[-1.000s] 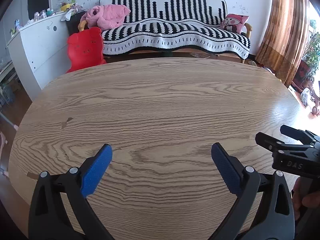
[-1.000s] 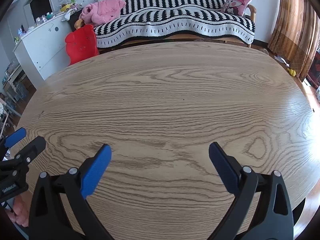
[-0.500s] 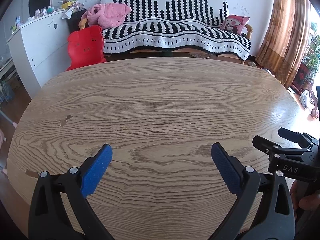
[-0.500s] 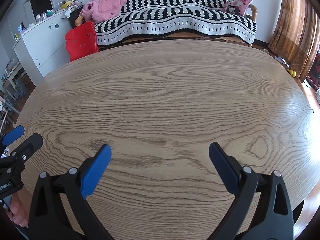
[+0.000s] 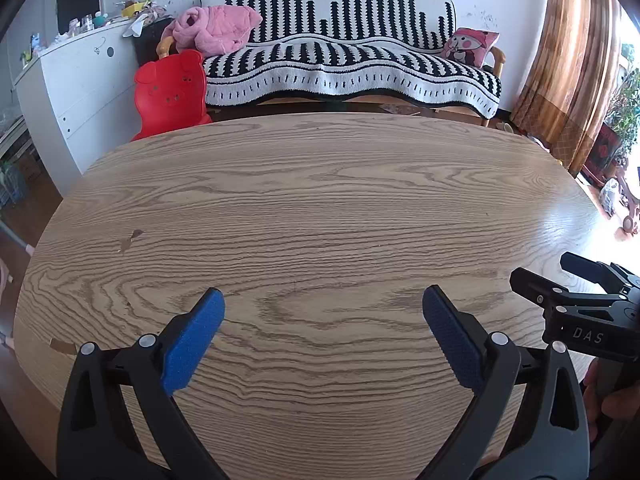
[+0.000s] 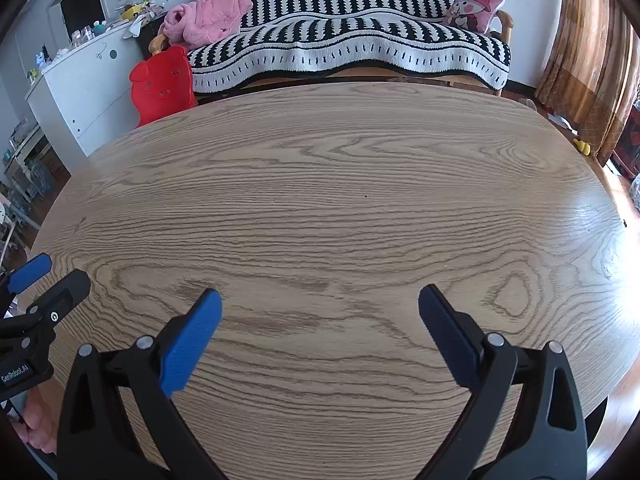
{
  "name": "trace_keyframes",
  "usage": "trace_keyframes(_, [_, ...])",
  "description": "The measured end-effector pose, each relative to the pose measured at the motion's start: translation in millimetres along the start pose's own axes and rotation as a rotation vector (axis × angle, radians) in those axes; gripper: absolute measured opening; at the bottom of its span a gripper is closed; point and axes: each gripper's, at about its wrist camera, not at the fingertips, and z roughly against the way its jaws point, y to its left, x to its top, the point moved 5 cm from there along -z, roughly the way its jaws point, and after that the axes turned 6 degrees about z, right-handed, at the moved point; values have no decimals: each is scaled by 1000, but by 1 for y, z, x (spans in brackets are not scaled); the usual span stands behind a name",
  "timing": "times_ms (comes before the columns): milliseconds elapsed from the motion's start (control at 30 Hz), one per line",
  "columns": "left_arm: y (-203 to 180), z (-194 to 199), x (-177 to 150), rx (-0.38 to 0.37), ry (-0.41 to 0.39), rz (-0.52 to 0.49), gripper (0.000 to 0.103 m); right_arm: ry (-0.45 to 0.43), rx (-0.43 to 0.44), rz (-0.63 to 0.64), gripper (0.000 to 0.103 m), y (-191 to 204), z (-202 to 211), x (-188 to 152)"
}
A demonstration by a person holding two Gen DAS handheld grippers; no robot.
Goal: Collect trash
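No trash shows in either view. My left gripper [image 5: 322,306] is open and empty, held low over the near part of the oval wooden table [image 5: 320,200]. My right gripper [image 6: 320,304] is also open and empty over the same table [image 6: 340,200]. The right gripper's fingers [image 5: 576,284] show at the right edge of the left wrist view. The left gripper's fingers [image 6: 36,276] show at the left edge of the right wrist view. A small chip [image 5: 130,239] marks the tabletop at the left.
Beyond the table's far edge stands a sofa with a black-and-white striped throw [image 5: 352,64], a pink garment [image 5: 212,32] and a pink cushion [image 5: 472,46]. A red plastic child's chair [image 5: 170,92] and a white cabinet [image 5: 80,88] are at far left. Brown curtains [image 5: 572,64] hang at right.
Both grippers have drifted slightly, so the table and sofa shift a little in view. Both stay open and empty.
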Motion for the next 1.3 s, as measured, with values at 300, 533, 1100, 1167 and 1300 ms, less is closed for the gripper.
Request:
trace_keyframes(300, [0,-1,-1,0,1,1,96,0,-5,6,95,-1,1,1])
trace_keyframes(533, [-1,1,-2,-4,-9,-7,96,-3,-5,11,95,-5,4,0])
trace_keyframes(1100, [-2,4,-4,-5,-33,-14,96,-6,-1,17,96,-7,6,-1])
trace_keyframes(1167, [-2,5,-4,-4,-37,-17,96,-6,-1,17,96,-6,6,-1])
trace_keyframes(1300, [-2,4,-4,4,-32,-18,96,-6,-1,18,96,-7,6,-1])
